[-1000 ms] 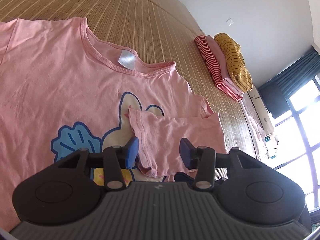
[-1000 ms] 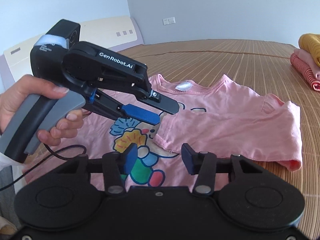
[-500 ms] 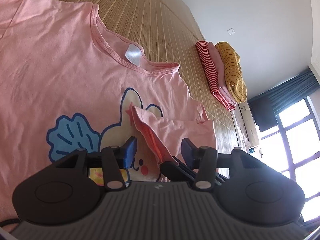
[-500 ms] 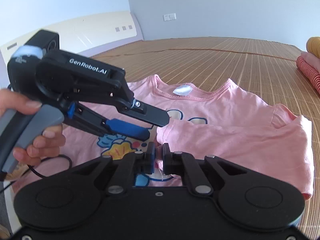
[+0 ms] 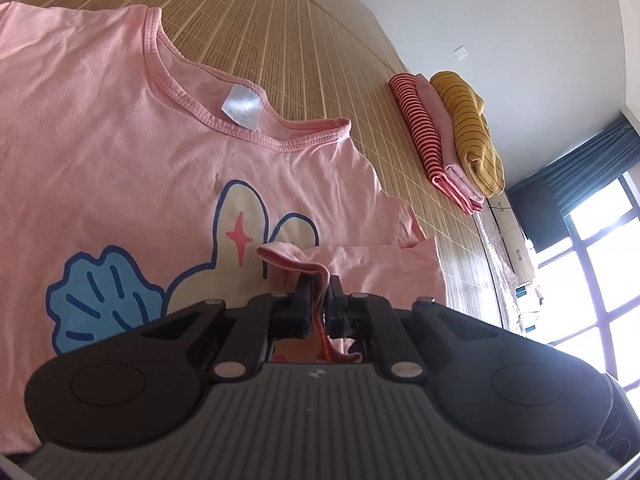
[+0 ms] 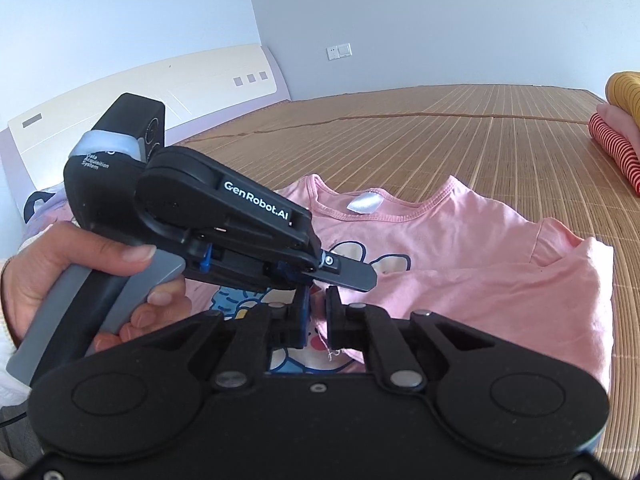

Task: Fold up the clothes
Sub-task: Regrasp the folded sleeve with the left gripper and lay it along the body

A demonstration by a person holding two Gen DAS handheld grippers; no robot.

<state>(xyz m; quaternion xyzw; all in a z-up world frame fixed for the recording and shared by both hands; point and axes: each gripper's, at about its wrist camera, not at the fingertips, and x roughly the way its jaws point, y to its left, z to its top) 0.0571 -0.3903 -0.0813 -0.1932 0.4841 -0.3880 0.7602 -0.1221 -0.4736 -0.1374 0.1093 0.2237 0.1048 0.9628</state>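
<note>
The pink T-shirt (image 5: 120, 152) lies front up on a bamboo mat (image 5: 280, 40), neck opening away from both cameras, a cartoon print on its chest. One side of the shirt is folded in over the front, and its edge lies near the print.

Left tool (image 5: 316, 304): jaws drawn close together, clamped on the pink edge of that folded part. The cloth rises in a small loop just ahead of the fingertips and hangs out below them. In the right wrist view the left tool (image 6: 320, 276) reaches in from the left, gripped by a hand (image 6: 92, 280) on its grey handle.

Right tool (image 6: 318, 308): jaws narrow, with a slim gap between the pads. Pink cloth and a loose thread show in and below that gap. The pads appear to pinch the same edge just beside the left tool.

A stack of folded clothes (image 5: 452, 136), red-striped, pink and yellow-striped, sits on the mat well apart from the shirt.
</note>
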